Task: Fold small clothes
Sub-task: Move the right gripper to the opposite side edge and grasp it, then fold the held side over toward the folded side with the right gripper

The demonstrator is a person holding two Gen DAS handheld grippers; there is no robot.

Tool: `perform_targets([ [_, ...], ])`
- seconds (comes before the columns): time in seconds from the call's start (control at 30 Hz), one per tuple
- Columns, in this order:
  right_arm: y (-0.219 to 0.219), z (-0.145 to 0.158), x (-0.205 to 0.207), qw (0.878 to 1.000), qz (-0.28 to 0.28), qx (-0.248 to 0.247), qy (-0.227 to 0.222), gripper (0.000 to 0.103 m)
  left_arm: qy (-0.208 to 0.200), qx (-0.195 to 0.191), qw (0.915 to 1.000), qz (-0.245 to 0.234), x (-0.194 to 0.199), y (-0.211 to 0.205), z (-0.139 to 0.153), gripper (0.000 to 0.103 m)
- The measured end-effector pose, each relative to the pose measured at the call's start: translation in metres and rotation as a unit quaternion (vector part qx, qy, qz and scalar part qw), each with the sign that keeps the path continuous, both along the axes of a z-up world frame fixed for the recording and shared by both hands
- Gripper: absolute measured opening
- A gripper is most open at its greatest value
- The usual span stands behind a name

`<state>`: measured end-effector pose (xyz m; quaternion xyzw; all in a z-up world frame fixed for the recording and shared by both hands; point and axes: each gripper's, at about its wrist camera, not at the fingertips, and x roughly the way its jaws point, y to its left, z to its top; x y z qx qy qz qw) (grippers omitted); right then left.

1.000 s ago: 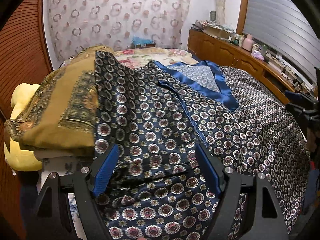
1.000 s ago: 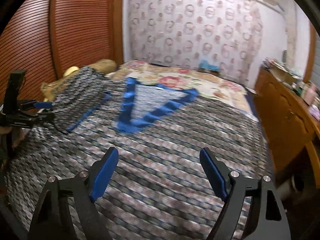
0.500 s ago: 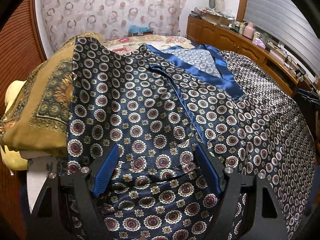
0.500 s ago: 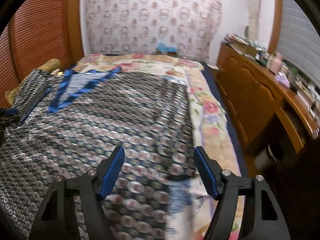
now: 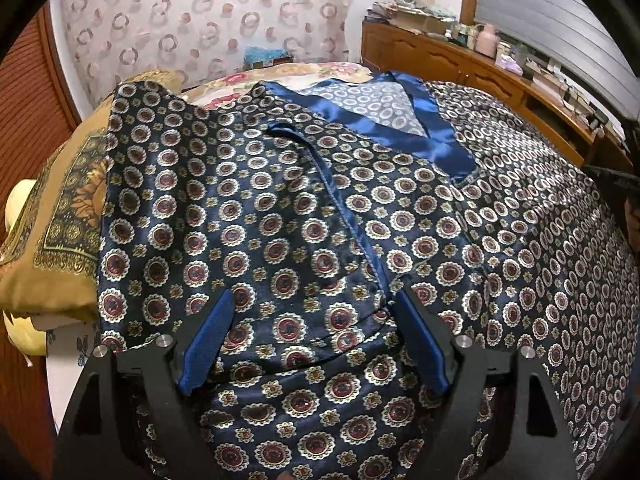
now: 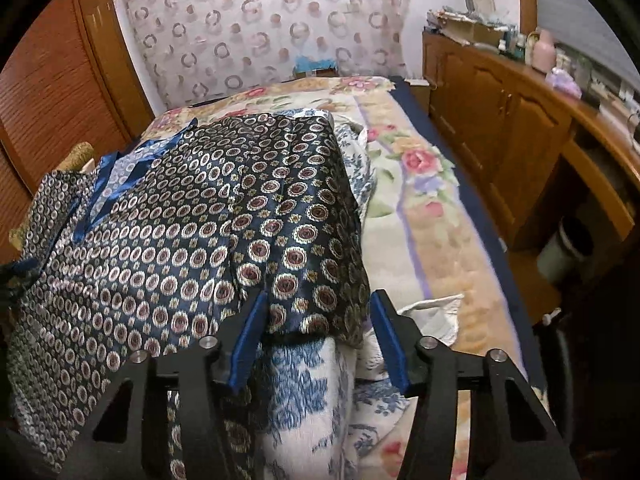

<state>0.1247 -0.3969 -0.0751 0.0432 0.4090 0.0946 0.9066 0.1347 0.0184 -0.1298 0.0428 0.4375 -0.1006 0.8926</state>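
The navy medallion-print satin top [image 5: 320, 208] lies spread over the bed [image 6: 432, 208], its blue satin V-neck trim [image 5: 432, 128] toward the head of the bed and one sleeve or side draped over an ochre patterned cushion [image 5: 68, 200] at the bed's left edge. The left tool [image 5: 312, 320] hovers with its jaws wide over the fabric near a stitched seam, gripping nothing. The right tool [image 6: 316, 320] stands at the garment's corner near the bed's right edge, jaws spread at a moderate gap around the hem, not yet closed on it.

The main risk is the cloth itself: satin is slippery, so a shallow pinch at the corner would likely slide free in mid-fold. Under that corner lies a blue-and-white floral sheet [image 6: 300, 392], and a deep bite could catch it together with the hem. The part lying on the cushion may drag and skew the fold if the sides are lifted unevenly
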Motion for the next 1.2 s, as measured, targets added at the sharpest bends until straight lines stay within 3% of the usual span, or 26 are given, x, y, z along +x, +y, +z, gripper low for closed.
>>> perform_targets([
  [0.27, -0.014, -0.011, 0.040, 0.999, 0.009, 0.046, 0.024, 0.032, 0.010, 0.003, 0.9998, -0.018, 0.003, -0.007, -0.003, 0.101],
  [0.37, -0.017, -0.012, 0.044, 0.999, 0.015, 0.023, 0.020, 0.027, 0.011, 0.004, 0.9997, -0.021, 0.004, -0.008, -0.004, 0.103],
  [0.53, -0.001, -0.011, 0.046, 0.998, 0.018, -0.052, 0.004, 0.005, 0.011, 0.004, 0.9997, -0.021, 0.004, -0.008, -0.004, 0.103],
  [0.67, 0.008, 0.000, 0.036, 0.995, 0.032, -0.087, -0.022, 0.002, 0.011, 0.004, 0.9997, -0.020, 0.004, -0.008, -0.004, 0.103],
  [0.97, 0.054, 0.039, 0.014, 0.988, 0.086, -0.087, -0.090, 0.002, 0.011, 0.004, 0.9997, -0.020, 0.004, -0.008, -0.004, 0.103],
  [1.2, 0.100, 0.001, -0.002, 0.981, 0.151, -0.107, -0.050, 0.002, 0.011, 0.004, 0.9997, -0.020, 0.004, -0.008, -0.004, 0.103],
])
